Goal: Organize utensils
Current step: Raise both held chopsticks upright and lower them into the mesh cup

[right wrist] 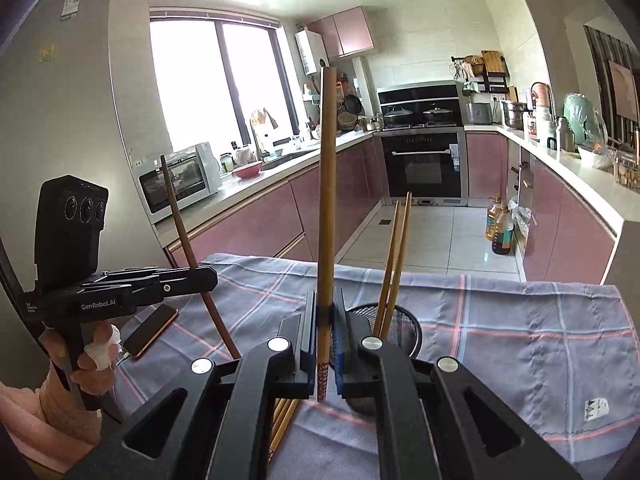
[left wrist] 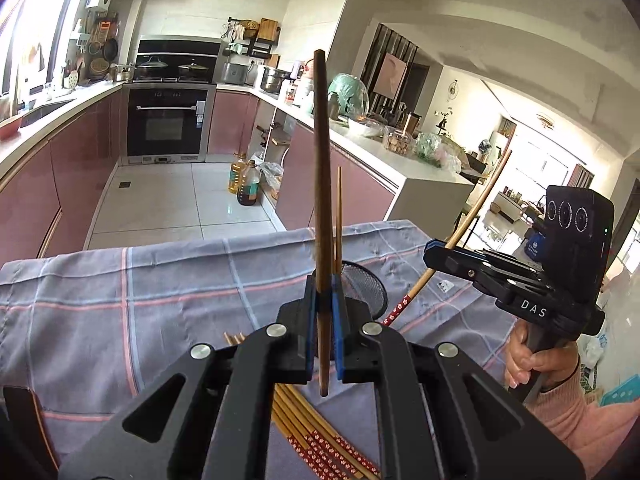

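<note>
left gripper (left wrist: 323, 308): fingers pinching dark brown wooden chopstick (left wrist: 321, 184), upright
right gripper (right wrist: 325, 322): fingers pinching light bamboo chopstick with red patterned end (right wrist: 326, 216), upright
black mesh holder (right wrist: 404, 330): two chopsticks inside

- Daylight fills both views; the scene is bright overall.
- In the right wrist view the big window (right wrist: 212, 88) at far left is blown out to white, with no detail behind the glass.
- In the left wrist view the far right room (left wrist: 540, 168) is overexposed and hazy.
- A glossy sheen lies on the floor tiles (left wrist: 180, 200).
- Fisheye bending curves counters and walls; dark vignette fills the corners.
- Near parts look slightly soft.
</note>
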`<state>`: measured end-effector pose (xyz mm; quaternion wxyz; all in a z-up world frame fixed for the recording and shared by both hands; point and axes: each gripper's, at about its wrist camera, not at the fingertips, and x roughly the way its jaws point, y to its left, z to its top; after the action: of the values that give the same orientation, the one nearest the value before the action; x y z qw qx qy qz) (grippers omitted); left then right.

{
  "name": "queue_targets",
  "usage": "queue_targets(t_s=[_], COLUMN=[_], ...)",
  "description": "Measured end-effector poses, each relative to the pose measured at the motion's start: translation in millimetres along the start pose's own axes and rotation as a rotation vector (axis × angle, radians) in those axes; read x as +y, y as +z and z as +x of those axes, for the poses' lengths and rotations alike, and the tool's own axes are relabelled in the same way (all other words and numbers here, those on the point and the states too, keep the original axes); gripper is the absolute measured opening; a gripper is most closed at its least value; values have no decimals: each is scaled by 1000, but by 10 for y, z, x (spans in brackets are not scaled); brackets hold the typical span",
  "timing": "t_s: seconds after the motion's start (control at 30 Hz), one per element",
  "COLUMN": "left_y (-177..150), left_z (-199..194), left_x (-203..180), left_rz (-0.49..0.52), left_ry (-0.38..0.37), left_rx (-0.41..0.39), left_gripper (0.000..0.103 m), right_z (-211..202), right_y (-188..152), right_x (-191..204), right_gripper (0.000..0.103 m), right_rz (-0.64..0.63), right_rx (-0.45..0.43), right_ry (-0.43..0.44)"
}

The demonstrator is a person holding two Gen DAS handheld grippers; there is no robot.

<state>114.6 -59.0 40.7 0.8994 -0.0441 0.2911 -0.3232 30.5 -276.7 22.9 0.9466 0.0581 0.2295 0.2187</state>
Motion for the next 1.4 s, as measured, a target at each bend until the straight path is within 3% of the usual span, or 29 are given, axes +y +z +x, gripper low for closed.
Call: queue_targets(t_s=[0.43, 0.53, 0.73, 1.13, 1.4], left_y=[547, 569, 472, 105, 99], left_z=[218, 287, 535, 991, 1172], left_x=[-417, -479, -468, -350, -249], left_rz=[55, 73, 79, 109, 99], left_ry=[-38, -10, 17, 19, 21], left_rx=[-86, -95, -21, 163, 194], left_gripper=[7, 7, 7, 7, 8], right_z=[34, 72, 254, 675, 905], right_y=[276, 289, 246, -16, -75], right_x=[-202, -209, -301, -350, -404], right_gripper=[6, 6, 6, 6, 6], right_rz=[0, 3, 21, 30, 68], right_rx=[-55, -58, -16, 205, 268], right_ry=[-54, -57, -67, -58, -55])
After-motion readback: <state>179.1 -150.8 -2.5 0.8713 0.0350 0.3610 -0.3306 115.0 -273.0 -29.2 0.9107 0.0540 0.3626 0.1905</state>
